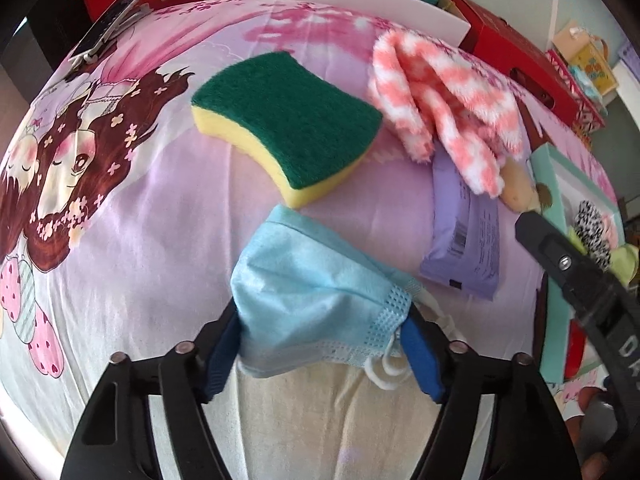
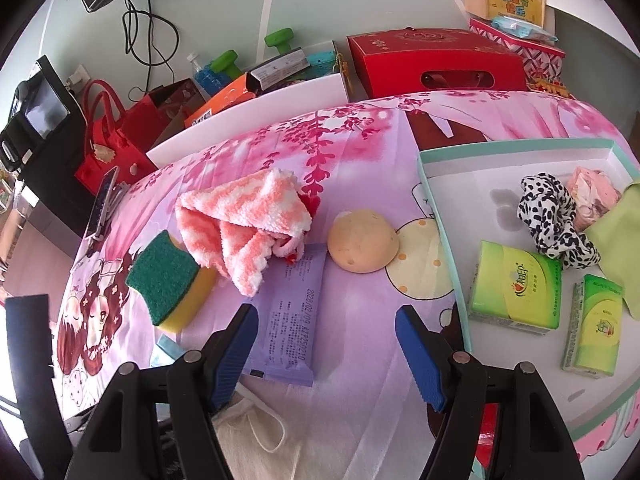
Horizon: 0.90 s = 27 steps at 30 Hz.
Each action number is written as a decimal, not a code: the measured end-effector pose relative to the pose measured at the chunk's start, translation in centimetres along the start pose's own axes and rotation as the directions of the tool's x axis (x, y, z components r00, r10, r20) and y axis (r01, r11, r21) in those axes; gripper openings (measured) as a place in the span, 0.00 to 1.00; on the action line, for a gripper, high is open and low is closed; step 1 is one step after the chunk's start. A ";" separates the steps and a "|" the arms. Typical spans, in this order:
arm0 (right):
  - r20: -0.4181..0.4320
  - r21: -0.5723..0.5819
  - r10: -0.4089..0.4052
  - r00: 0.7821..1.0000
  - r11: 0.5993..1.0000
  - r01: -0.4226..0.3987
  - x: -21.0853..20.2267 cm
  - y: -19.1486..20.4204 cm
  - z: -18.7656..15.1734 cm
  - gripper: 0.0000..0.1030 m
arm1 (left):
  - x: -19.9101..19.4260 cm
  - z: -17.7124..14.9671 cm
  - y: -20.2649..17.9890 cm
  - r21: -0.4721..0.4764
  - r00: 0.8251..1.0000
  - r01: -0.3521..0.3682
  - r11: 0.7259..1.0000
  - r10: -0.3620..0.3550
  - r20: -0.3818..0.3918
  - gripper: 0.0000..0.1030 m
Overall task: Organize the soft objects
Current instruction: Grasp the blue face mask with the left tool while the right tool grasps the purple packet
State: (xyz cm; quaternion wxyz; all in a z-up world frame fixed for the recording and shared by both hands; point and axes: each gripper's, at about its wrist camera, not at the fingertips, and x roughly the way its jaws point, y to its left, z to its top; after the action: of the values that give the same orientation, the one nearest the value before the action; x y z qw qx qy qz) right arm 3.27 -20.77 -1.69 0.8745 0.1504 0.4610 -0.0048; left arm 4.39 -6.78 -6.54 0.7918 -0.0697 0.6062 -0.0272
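L wrist view: left claw (image 1: 320, 344) has its blue pads against both ends of a light-blue face mask (image 1: 316, 292), clamping it; mask looks bunched, prob. just off the cartoon-print sheet (image 1: 132, 248), hard to tell. Beyond it lie a green/yellow sponge (image 1: 288, 124), a pink-white fluffy cloth (image 1: 440, 100) and a purple wipes pack (image 1: 466, 236).

R wrist view: right claw (image 2: 326, 344) hangs released, nothing between the pads, over the near end of the wipes pack. A tan round sponge (image 2: 362, 240) sits just beside the teal-rimmed tray (image 2: 444, 216), which holds two green tissue packs (image 2: 516, 288), a spotted scrunchie (image 2: 552, 216) and a green cloth (image 2: 620, 240).
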 end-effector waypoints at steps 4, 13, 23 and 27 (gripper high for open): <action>-0.003 -0.001 0.000 1.000 1.000 0.000 0.3 0.1 0.1 0.72 | -0.2 0.4 1.1 -0.054 0.999 0.050 0.997 -0.050 0.009 0.60; -0.014 -0.023 -0.002 1.000 1.000 0.002 1.2 1.0 0.1 0.72 | -1.0 0.9 4.2 -0.169 0.993 0.116 0.979 -0.110 0.044 0.41; -0.041 -0.083 -0.006 0.999 0.997 0.003 3.0 3.1 -0.1 0.72 | -3.0 1.4 8.3 -0.241 0.989 0.138 0.961 -0.121 0.082 0.32; -0.047 -0.124 -0.037 0.998 0.992 0.031 3.8 4.0 -0.3 0.72 | -3.4 1.4 9.4 -0.271 0.988 0.141 0.952 -0.119 0.097 0.31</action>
State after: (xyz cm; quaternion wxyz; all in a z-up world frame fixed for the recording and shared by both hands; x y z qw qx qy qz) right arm 5.75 -16.37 -3.88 0.8703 0.0884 0.4844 0.0125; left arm 4.43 3.10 -4.29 0.7941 -0.2207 0.5662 0.0088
